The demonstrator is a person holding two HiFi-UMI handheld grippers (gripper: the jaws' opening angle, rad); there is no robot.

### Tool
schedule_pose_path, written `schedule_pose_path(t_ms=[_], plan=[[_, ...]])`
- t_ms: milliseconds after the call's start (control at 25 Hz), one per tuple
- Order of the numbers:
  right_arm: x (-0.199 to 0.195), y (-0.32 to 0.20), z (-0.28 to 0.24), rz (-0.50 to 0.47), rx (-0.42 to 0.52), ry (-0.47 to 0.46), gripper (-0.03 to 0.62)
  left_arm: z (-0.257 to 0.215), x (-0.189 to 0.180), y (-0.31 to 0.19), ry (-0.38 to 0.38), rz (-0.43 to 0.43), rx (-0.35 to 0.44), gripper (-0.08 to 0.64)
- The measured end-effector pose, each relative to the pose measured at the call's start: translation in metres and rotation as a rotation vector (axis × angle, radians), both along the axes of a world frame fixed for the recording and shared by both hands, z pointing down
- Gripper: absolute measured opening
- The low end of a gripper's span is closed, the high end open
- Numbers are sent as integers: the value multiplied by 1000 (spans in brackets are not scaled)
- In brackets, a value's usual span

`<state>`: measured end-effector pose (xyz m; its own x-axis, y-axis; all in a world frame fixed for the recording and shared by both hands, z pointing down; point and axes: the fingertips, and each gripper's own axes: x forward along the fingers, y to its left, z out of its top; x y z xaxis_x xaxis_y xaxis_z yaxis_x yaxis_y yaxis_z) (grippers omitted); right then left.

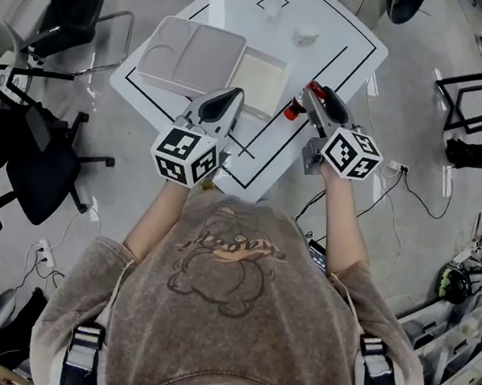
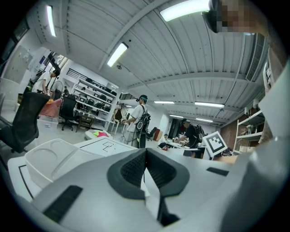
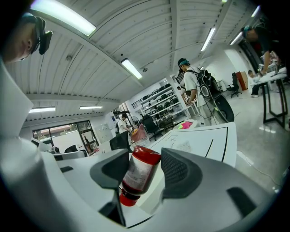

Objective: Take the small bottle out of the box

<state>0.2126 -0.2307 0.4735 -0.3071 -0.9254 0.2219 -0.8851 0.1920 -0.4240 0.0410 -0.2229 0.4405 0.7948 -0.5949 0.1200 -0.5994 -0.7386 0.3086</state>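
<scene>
Left hand-held gripper (image 2: 146, 166), lower centre of its view: jaws pressed together on nothing, beside the shallow white open box (image 1: 259, 81). Right hand-held gripper (image 1: 316, 107), right of centre in the head view: pinching the small red bottle with pale label (image 3: 136, 174), tilted cap-down, clear of the box and just right of it above the white black-lined counter (image 1: 341, 49). Handling, as judged: hold the pinch firm, carry level away from the box rim, and rest the bottle on the counter before spreading the jaws.
</scene>
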Motion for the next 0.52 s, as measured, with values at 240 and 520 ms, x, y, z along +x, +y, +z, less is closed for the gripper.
schedule_pose_path(t_ms=[240, 520], plan=[[1, -2, 0, 4, 2, -2, 224, 1, 0, -1, 1, 1, 0, 8], [2, -4, 2, 8, 1, -7, 224, 2, 0, -3, 1, 2, -3, 8]])
